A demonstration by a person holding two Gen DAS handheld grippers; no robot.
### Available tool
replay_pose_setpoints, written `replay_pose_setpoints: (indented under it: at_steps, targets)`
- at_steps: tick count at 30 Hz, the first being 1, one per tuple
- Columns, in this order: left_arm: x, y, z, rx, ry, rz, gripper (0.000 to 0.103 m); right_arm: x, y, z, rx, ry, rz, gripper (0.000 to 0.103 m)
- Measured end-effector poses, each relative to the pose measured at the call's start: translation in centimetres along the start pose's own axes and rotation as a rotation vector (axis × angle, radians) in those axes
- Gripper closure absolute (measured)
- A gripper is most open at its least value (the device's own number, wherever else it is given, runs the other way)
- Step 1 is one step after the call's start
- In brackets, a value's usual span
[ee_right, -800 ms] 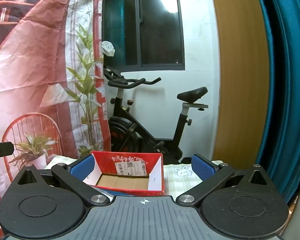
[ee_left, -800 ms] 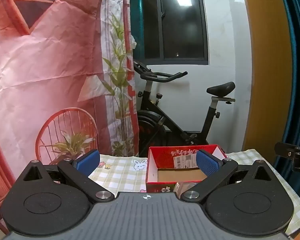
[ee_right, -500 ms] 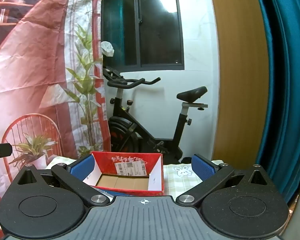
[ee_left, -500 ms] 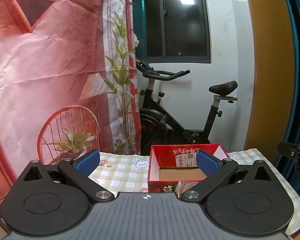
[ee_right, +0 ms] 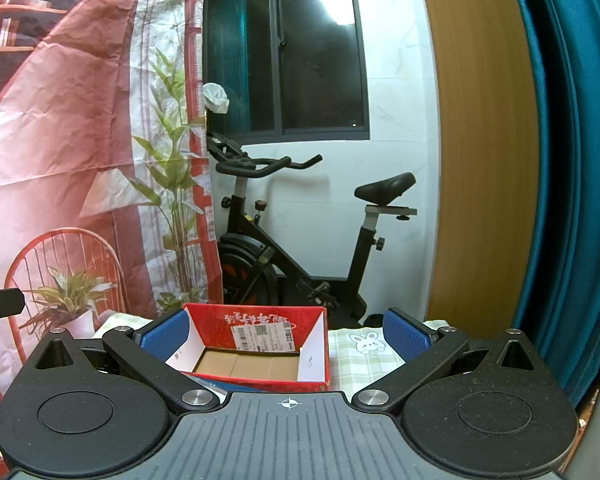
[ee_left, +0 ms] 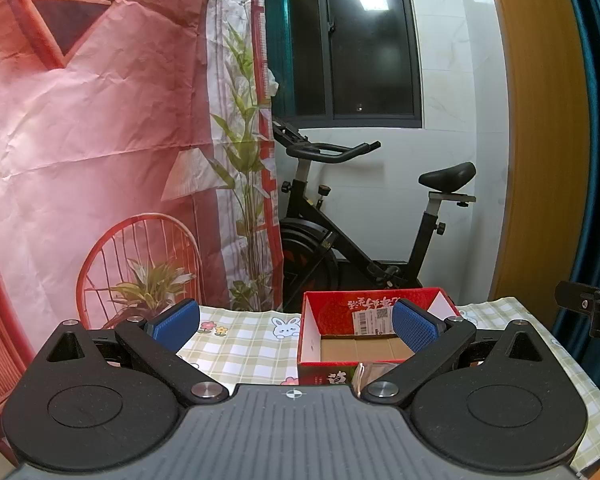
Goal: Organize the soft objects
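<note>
A red cardboard box (ee_left: pixel 374 320) with a bare brown floor sits on the green checked tablecloth (ee_left: pixel 244 344); nothing lies inside it. My left gripper (ee_left: pixel 296 322) hangs open above the cloth, its right blue pad in front of the box. In the right wrist view the same box (ee_right: pixel 256 344) lies between and beyond the wide-open fingers of my right gripper (ee_right: pixel 286 336). A shiny wrapped item (ee_left: pixel 366 372) peeks out just before the box, mostly hidden by my left gripper. No soft object shows clearly.
A black exercise bike (ee_left: pixel 364 236) stands behind the table by a white wall. A pink printed backdrop (ee_left: pixel 100 140) hangs at the left, a wooden panel (ee_right: pixel 484 140) and teal curtain (ee_right: pixel 572 160) at the right. The other gripper's tip (ee_left: pixel 588 308) shows at the right edge.
The left gripper's view has drifted slightly, so the box sits a little further right and lower. The right gripper has kept still. Both stay open.
</note>
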State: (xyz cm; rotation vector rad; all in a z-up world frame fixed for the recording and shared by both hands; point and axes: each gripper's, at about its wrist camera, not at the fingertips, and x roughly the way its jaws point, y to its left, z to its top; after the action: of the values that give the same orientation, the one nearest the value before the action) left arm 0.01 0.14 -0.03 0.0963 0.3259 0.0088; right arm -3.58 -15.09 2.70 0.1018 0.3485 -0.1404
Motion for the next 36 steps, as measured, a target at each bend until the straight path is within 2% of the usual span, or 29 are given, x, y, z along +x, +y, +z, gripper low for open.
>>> replay_pose_setpoints:
  at_steps: [36]
  targets:
    - [-0.07,-0.10,-0.26,0.001,0.002,-0.010,0.000,-0.03,-0.10,-0.03,0.004,0.000,0.000,0.000]
